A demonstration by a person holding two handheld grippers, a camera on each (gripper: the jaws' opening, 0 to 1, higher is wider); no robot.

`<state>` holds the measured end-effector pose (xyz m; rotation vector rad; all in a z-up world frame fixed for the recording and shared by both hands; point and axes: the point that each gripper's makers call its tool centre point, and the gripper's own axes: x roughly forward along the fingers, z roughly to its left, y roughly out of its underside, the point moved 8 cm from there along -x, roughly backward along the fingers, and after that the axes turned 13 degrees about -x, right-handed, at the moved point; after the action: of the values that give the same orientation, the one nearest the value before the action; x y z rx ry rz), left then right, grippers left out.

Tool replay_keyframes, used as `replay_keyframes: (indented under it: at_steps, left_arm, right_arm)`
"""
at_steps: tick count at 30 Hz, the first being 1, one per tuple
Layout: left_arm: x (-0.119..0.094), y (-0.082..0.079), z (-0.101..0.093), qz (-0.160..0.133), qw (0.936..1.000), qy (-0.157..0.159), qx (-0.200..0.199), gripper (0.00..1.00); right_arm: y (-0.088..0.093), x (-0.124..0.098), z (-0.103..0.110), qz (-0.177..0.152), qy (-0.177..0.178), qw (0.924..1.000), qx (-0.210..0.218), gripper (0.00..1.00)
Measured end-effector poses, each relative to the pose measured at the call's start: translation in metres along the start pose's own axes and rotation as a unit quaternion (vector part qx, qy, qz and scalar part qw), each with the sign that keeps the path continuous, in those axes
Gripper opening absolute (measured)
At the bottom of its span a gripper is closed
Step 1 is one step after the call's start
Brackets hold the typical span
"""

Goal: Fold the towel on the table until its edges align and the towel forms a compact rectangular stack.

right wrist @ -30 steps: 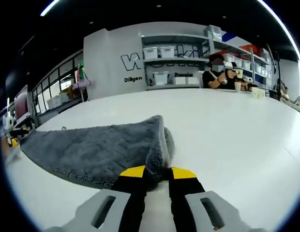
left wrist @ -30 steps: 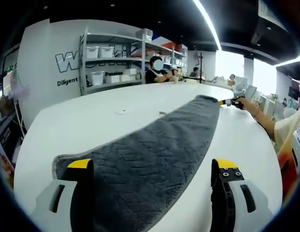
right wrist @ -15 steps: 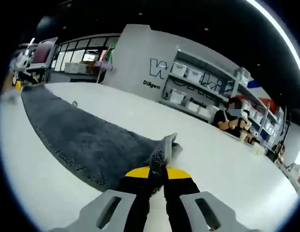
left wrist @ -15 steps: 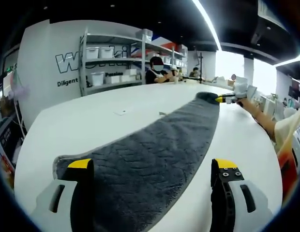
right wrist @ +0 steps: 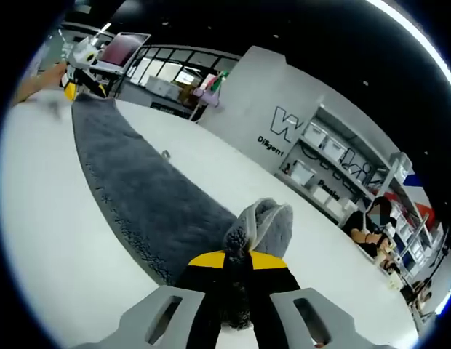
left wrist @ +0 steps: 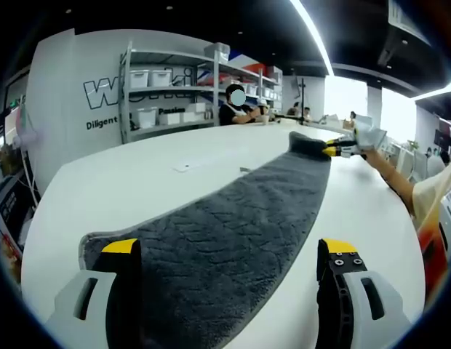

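A long dark grey towel (left wrist: 240, 218) lies stretched over the white table (left wrist: 138, 174). Its near end rests between the wide-apart jaws of my left gripper (left wrist: 228, 251), which is open and low over the table. The far end is raised a little off the table, pinched by my right gripper (left wrist: 329, 150). In the right gripper view, the right gripper (right wrist: 236, 259) is shut on a bunched corner of the towel (right wrist: 138, 196). From there the cloth runs up and left to the left gripper (right wrist: 81, 65).
Shelves with white bins (left wrist: 167, 94) stand against the back wall, and a person (left wrist: 233, 109) sits beyond the table. A small scrap (left wrist: 183, 167) lies on the table left of the towel. The person's arm (left wrist: 400, 182) reaches in from the right.
The right gripper has lifted the towel's far end and tilted, so its view has rolled. The left gripper and the towel's near end have stayed put.
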<state>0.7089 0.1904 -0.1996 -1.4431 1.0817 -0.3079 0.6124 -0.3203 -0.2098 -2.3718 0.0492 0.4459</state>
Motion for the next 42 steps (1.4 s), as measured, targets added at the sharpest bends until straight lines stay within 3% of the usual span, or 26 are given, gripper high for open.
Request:
replay_keyframes:
  at_steps: [8, 12, 17, 22, 27, 30, 34, 36, 37, 39, 42]
  left_arm:
    - [0.001, 0.001, 0.0, 0.002, 1.0, -0.001, 0.0, 0.98]
    - [0.001, 0.002, 0.0, 0.003, 1.0, -0.001, 0.0, 0.98]
    - [0.001, 0.001, 0.0, 0.002, 1.0, 0.0, 0.001, 0.98]
    - [0.001, 0.001, 0.001, 0.002, 1.0, -0.001, 0.001, 0.98]
    - [0.001, 0.001, 0.0, 0.003, 1.0, -0.001, 0.002, 0.98]
    - [0.0, 0.001, 0.001, 0.002, 1.0, -0.001, 0.002, 0.98]
    - [-0.001, -0.001, 0.001, -0.001, 1.0, 0.0, 0.001, 0.98]
    - [-0.002, -0.001, 0.0, -0.002, 1.0, 0.001, 0.001, 0.98]
    - [-0.002, -0.002, 0.0, -0.002, 1.0, 0.001, 0.002, 0.98]
    - [-0.003, -0.002, -0.001, -0.004, 1.0, 0.002, 0.003, 0.98]
    - [-0.004, -0.003, -0.003, -0.005, 1.0, 0.004, 0.004, 0.98]
  right_arm:
    - [0.004, 0.006, 0.007, 0.014, -0.021, 0.9996, 0.009, 0.09]
    - [0.002, 0.005, 0.007, 0.003, -0.017, 0.9989, 0.043, 0.22]
    - [0.002, 0.004, 0.004, -0.002, -0.008, 0.9979, 0.064, 0.27]
    - [0.0, 0.005, 0.005, -0.036, -0.027, 0.9873, 0.152, 0.31]
    - [0.0, 0.011, 0.001, -0.028, -0.013, 0.9854, 0.167, 0.31]
    - [-0.005, 0.016, 0.002, -0.037, -0.031, 0.9806, 0.19, 0.31]
    - [-0.012, 0.021, 0.004, -0.048, -0.06, 0.9641, 0.254, 0.31]
    - [-0.009, 0.023, 0.004, -0.029, -0.054, 0.9644, 0.257, 0.29]
    - [-0.005, 0.025, 0.003, -0.011, -0.044, 0.9676, 0.248, 0.27]
    - [-0.004, 0.026, 0.002, -0.007, -0.035, 0.9737, 0.225, 0.21]
    - [-0.009, 0.023, 0.002, -0.041, -0.034, 0.9712, 0.232, 0.07]
